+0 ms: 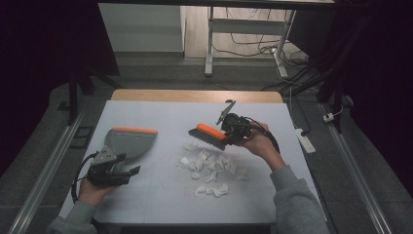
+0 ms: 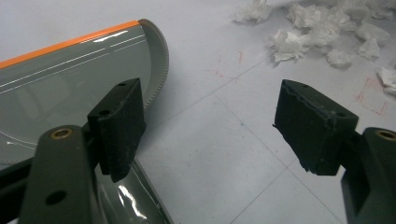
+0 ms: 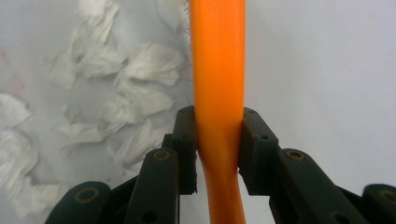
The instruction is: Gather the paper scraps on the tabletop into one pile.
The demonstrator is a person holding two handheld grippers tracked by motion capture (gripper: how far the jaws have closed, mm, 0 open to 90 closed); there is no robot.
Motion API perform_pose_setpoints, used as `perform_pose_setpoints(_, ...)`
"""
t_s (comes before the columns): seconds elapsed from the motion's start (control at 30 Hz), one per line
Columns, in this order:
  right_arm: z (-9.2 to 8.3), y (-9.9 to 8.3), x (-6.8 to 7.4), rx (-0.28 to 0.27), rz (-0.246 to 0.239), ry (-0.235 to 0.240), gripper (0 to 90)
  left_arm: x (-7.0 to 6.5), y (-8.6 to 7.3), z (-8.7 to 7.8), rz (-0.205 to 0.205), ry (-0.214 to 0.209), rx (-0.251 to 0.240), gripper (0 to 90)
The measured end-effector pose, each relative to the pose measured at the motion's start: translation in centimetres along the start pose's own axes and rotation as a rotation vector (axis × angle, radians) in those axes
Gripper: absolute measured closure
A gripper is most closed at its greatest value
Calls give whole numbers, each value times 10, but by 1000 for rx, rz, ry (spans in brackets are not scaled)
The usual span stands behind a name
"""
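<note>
A grey dustpan [image 1: 127, 141] with an orange lip lies at the left of the white table top; its grey pan [image 2: 70, 79] shows close up in the left gripper view. My left gripper [image 1: 127, 171] rests just in front of the pan, open, nothing between its pads [image 2: 119, 123]. An orange-backed hand brush [image 1: 208, 135] hangs above the far edge of a pile of white paper scraps [image 1: 210, 168]. My right gripper [image 1: 230, 132] is shut on the brush's orange handle [image 3: 218, 93], both pads pressed against it. More scraps [image 3: 93, 93] lie below it.
The white mat [image 1: 160, 195] covers a wooden table whose far edge [image 1: 195, 95] shows beyond it. Metal rails [image 1: 48, 161] run along both sides. A desk frame and cables [image 1: 253, 48] stand on the floor behind.
</note>
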State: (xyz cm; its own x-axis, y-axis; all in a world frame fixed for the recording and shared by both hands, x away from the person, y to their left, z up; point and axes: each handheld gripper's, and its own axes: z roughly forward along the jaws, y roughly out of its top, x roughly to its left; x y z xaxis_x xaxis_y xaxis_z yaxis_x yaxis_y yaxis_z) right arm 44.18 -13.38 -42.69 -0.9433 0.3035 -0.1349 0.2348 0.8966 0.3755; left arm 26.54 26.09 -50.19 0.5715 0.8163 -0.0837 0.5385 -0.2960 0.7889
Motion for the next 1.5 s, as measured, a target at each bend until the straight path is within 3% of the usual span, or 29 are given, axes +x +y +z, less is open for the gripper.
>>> perform_pose_setpoints(0.17, 7, 15, -6, -12, 11, -34, 705, 0, 0, 0, 1, 0, 0, 257)
perform_pose_setpoints(0.53, 38, 49, -13, 84, -51, -42, 706, 2, -1, 0, -6, -7, -4, 258)
perform_pose_setpoints(0.63, 46, 51, -8, 127, -75, -29, 706, 2, -2, 0, -7, -10, -4, 258)
perform_pose_setpoints(0.77, 45, 52, 8, 158, -145, -2, 707, 4, -2, 0, -14, -16, -4, 258)
perform_pose_setpoints(0.83, 42, 50, 15, 175, -168, -18, 707, 3, -2, 0, -16, -15, -4, 258)
perform_pose_setpoints(0.9, 41, 48, 18, 178, -179, -11, 707, 3, -2, 0, -14, -14, -4, 258)
perform_pose_setpoints(0.93, 37, 43, 23, 177, -208, 13, 707, 3, -2, 0, -13, -14, -3, 259)
perform_pose_setpoints(1.03, 32, 37, 28, 182, -213, 38, 707, 3, -2, 0, -10, -15, 1, 259)
perform_pose_setpoints(1.13, 24, 28, 29, 142, -206, 42, 706, 3, -2, 1, -11, -14, 2, 259)
perform_pose_setpoints(1.3, 8, 18, 18, 32, -75, 38, 706, 2, -2, 1, -11, -11, 3, 258)
perform_pose_setpoints(1.37, 6, 18, 15, 17, -51, 9, 706, 2, -2, 1, -11, -10, 5, 258)
perform_pose_setpoints(1.5, 12, 25, 10, 38, -62, -65, 706, 2, -2, 2, -12, -8, 7, 258)
